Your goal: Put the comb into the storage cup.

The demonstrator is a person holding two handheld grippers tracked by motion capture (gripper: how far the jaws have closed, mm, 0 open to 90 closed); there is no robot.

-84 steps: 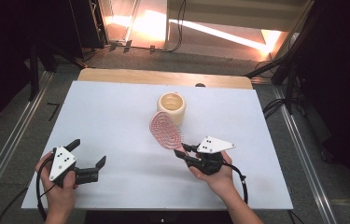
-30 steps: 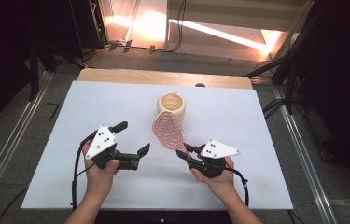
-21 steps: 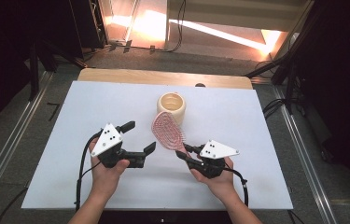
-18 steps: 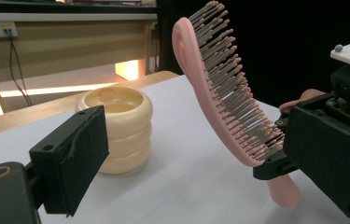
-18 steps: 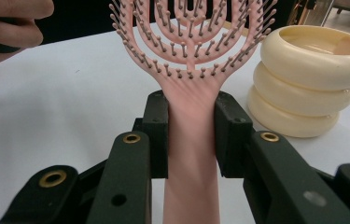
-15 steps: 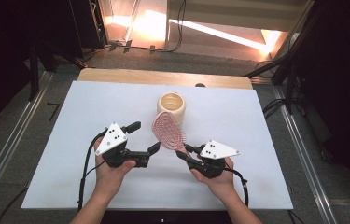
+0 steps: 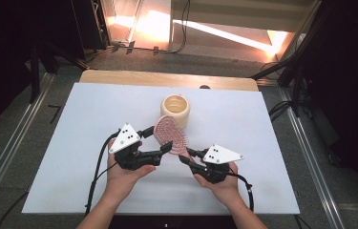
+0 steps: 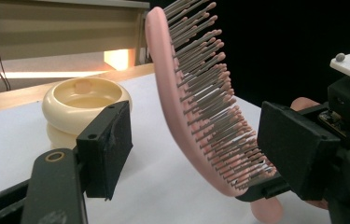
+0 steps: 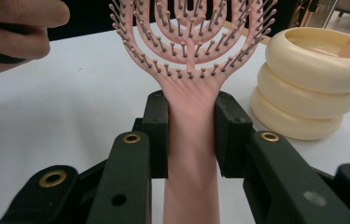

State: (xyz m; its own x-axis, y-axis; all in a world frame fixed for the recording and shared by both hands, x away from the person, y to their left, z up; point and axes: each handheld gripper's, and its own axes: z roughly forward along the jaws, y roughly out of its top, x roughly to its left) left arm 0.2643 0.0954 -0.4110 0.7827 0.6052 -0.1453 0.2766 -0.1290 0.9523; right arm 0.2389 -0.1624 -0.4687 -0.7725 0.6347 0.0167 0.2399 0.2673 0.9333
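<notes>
While the white table [image 7: 71, 143] spreads wide under everything, I take the cream ringed pot [image 7: 175, 109] on it as my landmark, standing upright toward the far middle. Just on my side of the pot, and tilted up off the table, is the pink hairbrush [image 7: 170, 134]; its bristled head leans toward the pot, near it, though I cannot tell whether they touch. My right gripper [image 7: 187, 156] sits nearer me than the pot and a little to the right, its jaws clamped on the brush's handle [image 9: 192, 140], one pad pressed to each side. My left gripper [image 7: 158, 143] is nearer me than the pot and to its left; its jaws stand apart, straddling the brush head [image 8: 196, 102], one jaw on the back side, the other on the bristle side, neither pressing it.
</notes>
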